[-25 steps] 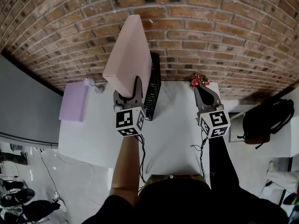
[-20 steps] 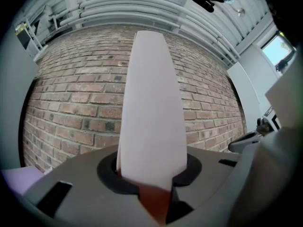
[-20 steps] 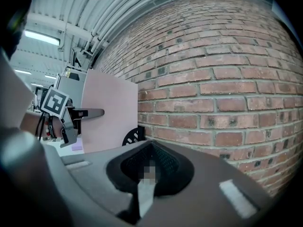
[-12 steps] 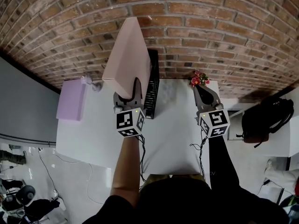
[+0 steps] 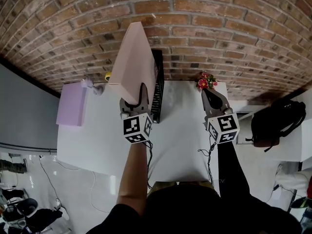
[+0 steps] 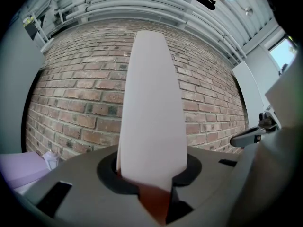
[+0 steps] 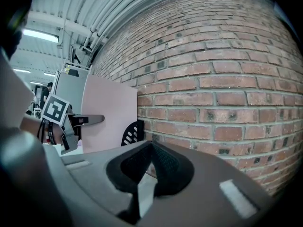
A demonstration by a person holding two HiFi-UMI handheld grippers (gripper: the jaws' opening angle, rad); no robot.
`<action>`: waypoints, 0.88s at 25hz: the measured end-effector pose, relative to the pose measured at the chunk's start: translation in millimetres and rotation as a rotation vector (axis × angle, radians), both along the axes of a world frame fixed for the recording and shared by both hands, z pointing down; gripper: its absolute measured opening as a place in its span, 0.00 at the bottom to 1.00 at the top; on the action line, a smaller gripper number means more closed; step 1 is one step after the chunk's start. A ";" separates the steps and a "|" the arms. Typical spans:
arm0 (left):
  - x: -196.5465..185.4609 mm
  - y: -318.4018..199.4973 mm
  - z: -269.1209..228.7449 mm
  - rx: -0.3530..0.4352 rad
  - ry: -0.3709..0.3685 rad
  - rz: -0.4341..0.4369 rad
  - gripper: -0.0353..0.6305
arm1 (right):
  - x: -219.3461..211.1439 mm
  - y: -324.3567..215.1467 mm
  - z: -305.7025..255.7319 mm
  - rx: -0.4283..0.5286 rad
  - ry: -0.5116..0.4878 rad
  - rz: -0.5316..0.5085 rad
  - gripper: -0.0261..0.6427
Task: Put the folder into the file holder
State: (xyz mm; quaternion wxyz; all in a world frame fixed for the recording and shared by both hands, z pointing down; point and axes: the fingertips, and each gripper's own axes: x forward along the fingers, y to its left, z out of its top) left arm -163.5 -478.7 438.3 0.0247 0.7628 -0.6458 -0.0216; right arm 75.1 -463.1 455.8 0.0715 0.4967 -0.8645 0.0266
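Left gripper (image 6: 151, 176): jaws clamped on the lower near edge of the pink folder (image 6: 151, 98), pointing level toward the brick wall (image 5: 219, 33).
Right gripper (image 7: 150, 148): jaws closed together, nothing between them; held over the right part of the white table (image 5: 180, 140), well apart from the left gripper.
Folder: upright on edge, gripped above the table, rising in front of the wall; just left of the file holder (image 5: 158, 89), overlapping its left side in the head view. In contact with the holder or not: cannot tell.
File holder: black, perforated, standing at the table's far edge against the wall.
Red and pink flowers (image 5: 206, 82): far right corner of the table, just beyond the right gripper.
Lilac box (image 5: 68, 110): left edge of the table.
Black backpack (image 5: 278, 123): on the floor, right of the table.
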 end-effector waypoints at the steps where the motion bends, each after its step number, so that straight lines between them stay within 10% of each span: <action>1: 0.2 0.2 2.2 -0.004 -0.001 0.000 0.25 | 0.3 0.0 0.2 0.000 0.000 0.001 0.04; 22: -1.4 0.9 20.6 -0.013 0.040 -0.034 0.26 | -1.8 -0.8 4.4 -0.012 0.002 0.000 0.04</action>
